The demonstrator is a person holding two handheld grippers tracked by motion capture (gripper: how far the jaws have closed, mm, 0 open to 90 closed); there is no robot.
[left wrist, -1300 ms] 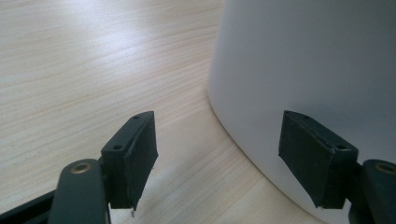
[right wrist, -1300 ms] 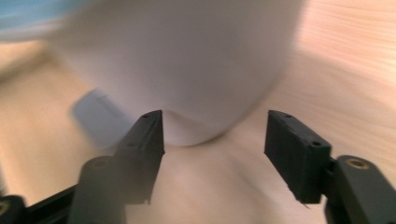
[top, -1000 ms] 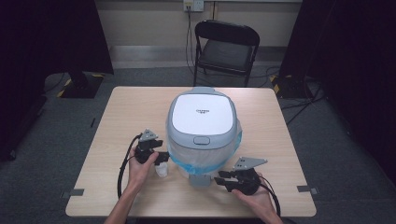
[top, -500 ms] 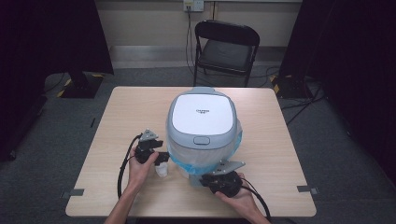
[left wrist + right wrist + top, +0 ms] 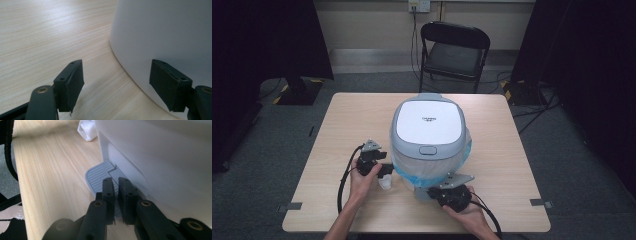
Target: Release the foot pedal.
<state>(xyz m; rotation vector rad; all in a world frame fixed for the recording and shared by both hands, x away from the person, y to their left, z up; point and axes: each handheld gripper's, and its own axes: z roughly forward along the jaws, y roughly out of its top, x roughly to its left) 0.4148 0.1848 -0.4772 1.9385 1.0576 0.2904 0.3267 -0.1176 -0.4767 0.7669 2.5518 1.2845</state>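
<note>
Now your right gripper is pinched nearly closed over the bin's grey pedal — left gripper spread beside its wall; white wad nearby on the counter.

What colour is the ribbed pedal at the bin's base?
Grey pedal, best in the right gripper view.

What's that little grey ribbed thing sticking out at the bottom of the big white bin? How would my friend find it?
Start at the big white bin in the middle of the wooden table. Go down to its bottom edge on the person's side, where the right gripper has its jaws nearly together. The pedal lies flat just above the table, grey with thin ridges, unlike the smooth white wall above it.
</note>
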